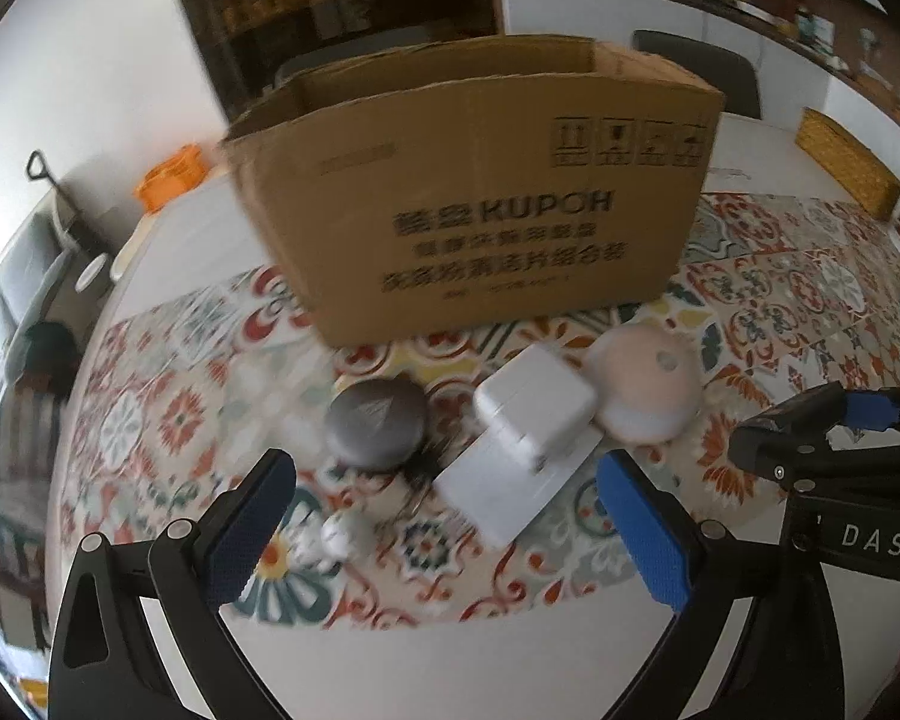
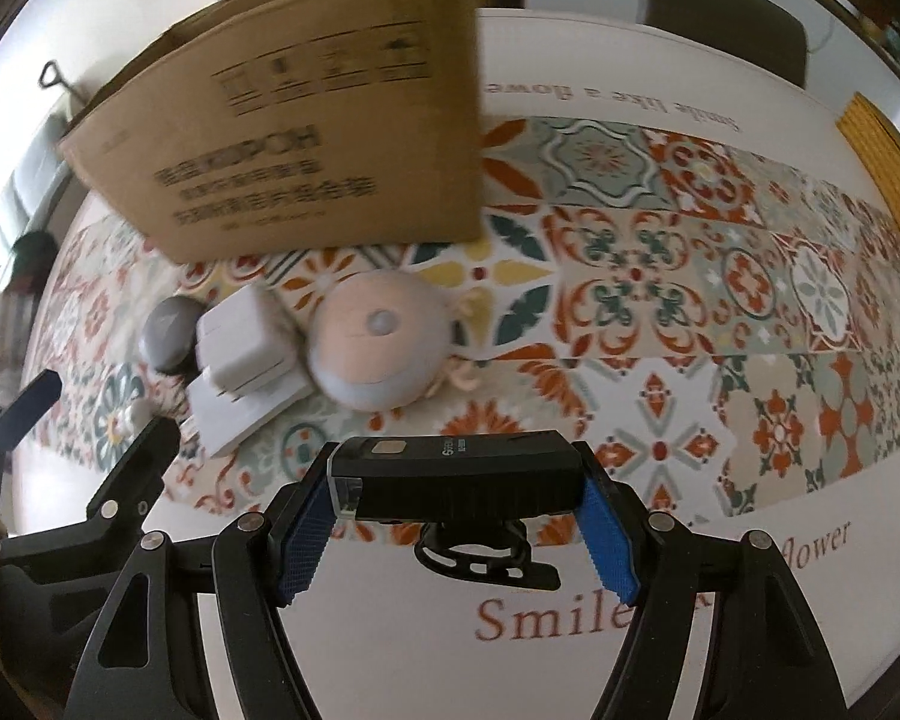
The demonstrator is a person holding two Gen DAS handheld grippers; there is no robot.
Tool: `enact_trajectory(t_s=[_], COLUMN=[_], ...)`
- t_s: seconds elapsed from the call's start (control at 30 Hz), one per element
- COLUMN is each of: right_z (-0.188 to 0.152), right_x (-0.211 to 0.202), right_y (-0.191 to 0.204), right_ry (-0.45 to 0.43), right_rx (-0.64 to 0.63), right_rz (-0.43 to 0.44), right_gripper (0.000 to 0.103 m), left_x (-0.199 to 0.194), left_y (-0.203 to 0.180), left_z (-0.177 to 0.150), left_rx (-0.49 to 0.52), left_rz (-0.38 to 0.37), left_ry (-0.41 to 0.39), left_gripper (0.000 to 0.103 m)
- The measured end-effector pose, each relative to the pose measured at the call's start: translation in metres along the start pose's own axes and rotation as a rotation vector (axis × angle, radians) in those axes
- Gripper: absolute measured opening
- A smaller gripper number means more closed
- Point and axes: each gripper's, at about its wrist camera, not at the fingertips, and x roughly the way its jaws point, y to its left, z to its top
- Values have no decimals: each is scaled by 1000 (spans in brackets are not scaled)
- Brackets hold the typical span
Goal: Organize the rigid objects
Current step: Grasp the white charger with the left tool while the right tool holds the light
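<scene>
My right gripper (image 2: 456, 513) is shut on a black bike light (image 2: 456, 477), held crosswise above the table with its strap mount hanging below. It also shows at the right edge of the left wrist view, right gripper (image 1: 840, 420). My left gripper (image 1: 444, 516) is open and empty above a cluster: a grey round puck (image 1: 375, 420), a white charger (image 1: 534, 408) lying on a flat white box (image 1: 498, 498), a pinkish round lamp (image 1: 642, 390) and a small white piece (image 1: 336, 534). An open cardboard box (image 1: 480, 198) stands just behind them.
A patterned tablecloth (image 2: 690, 276) covers the white table. A yellow woven basket (image 1: 846, 162) sits at the far right, and an orange container (image 1: 168, 177) at the far left edge. A dark chair (image 2: 720, 18) stands behind the table.
</scene>
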Motion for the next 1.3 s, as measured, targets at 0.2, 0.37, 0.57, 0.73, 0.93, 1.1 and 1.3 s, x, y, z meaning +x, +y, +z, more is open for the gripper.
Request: enact_trajectory(t_s=[0.2,0.37,0.57,0.73,0.93,1.1,1.3], right_z=[4,6,9,11,16,23,26], right_x=[5,7,14,23,30,31,37], right_y=[-14,-22,-22,-19,-20,-22,-23], right_ry=[-3,-8,-2,14,20,12,21], right_rx=[57,85,80,77,79,81,83], right_rz=[-11,-13,-11,8,19,20,26], right_gripper=[72,72,72,72,72,72,72], left_x=[14,29,42,50,55,62,71], left_y=[-11,-20,-21,-19,-23,-25,-20], left_z=[7,9,11,11,14,14,12], left_rx=[28,62,57,47,55,50,18], left_rz=[-44,-48,-46,-62,-64,-69,-121], left_ry=[-36,-22,-20,-10,-31,-28,-9], left_gripper=[101,96,91,90,88,85,73])
